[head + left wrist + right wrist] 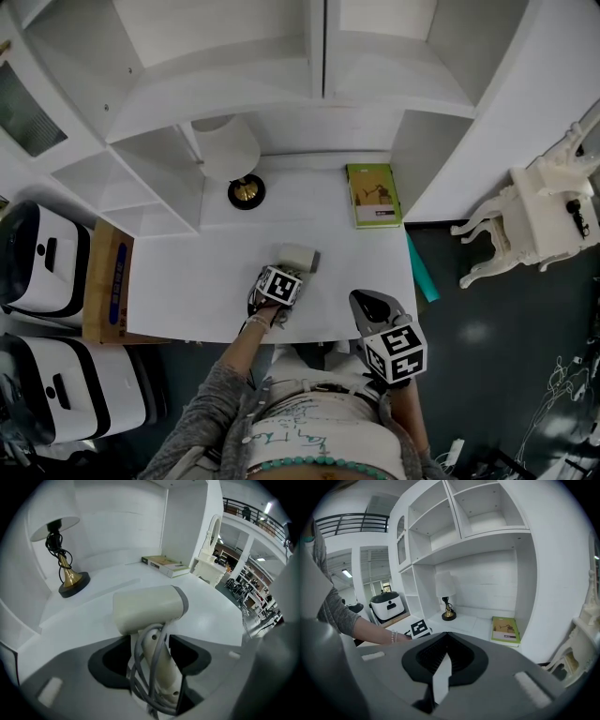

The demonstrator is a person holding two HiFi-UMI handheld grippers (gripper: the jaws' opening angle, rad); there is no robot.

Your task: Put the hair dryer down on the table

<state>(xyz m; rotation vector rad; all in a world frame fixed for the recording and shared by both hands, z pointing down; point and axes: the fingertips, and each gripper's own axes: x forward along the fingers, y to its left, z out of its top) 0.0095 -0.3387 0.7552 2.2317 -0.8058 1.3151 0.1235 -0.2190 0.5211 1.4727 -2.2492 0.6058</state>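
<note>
The cream hair dryer (150, 606) has its grey cord wound round the handle (159, 667). My left gripper (150, 660) is shut on that handle, with the barrel pointing across in front of the jaws. In the head view the dryer (298, 257) is low over the middle of the white table (206, 281), just beyond my left gripper (284, 274). Whether it touches the tabletop I cannot tell. My right gripper (375, 307) hovers at the table's front right edge, jaws together with nothing between them (440, 672).
A gold-based lamp (246, 192) stands at the back of the table and a green book (373, 194) lies at the back right. White shelves rise behind. Two white appliances (47, 258) and a cardboard box (108, 281) sit left; an ornate white stand (553, 202) is right.
</note>
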